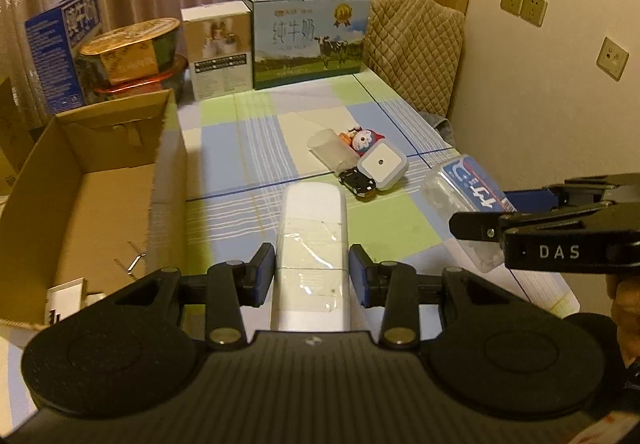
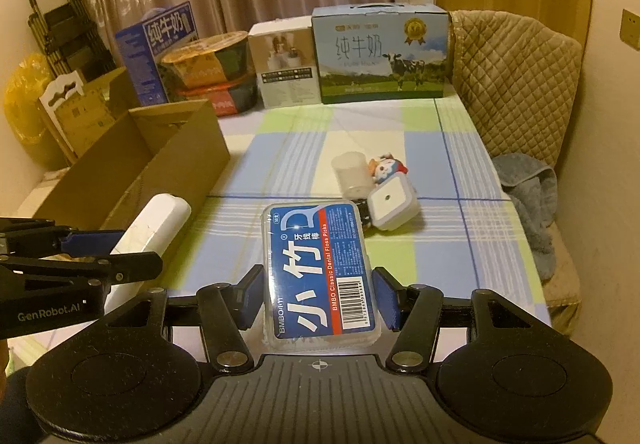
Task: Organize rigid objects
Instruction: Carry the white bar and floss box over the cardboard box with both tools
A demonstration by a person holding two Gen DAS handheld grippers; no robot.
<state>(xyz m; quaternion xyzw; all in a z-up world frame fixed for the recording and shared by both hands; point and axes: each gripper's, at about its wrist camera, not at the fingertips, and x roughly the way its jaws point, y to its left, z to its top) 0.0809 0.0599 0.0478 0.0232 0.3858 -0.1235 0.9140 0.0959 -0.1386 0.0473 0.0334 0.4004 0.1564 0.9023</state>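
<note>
My left gripper is shut on a long white plastic case, held above the table just right of the open cardboard box. My right gripper is shut on a clear dental floss pick box with a blue label, held above the table. The white case also shows in the right wrist view, and the floss box in the left wrist view. On the table lie a clear cup, a small figurine, a white square box and a black toy car.
The cardboard box stands at the left with small items inside. Milk cartons, a white box and stacked bowls line the table's far edge. A quilted chair with a blue towel stands right.
</note>
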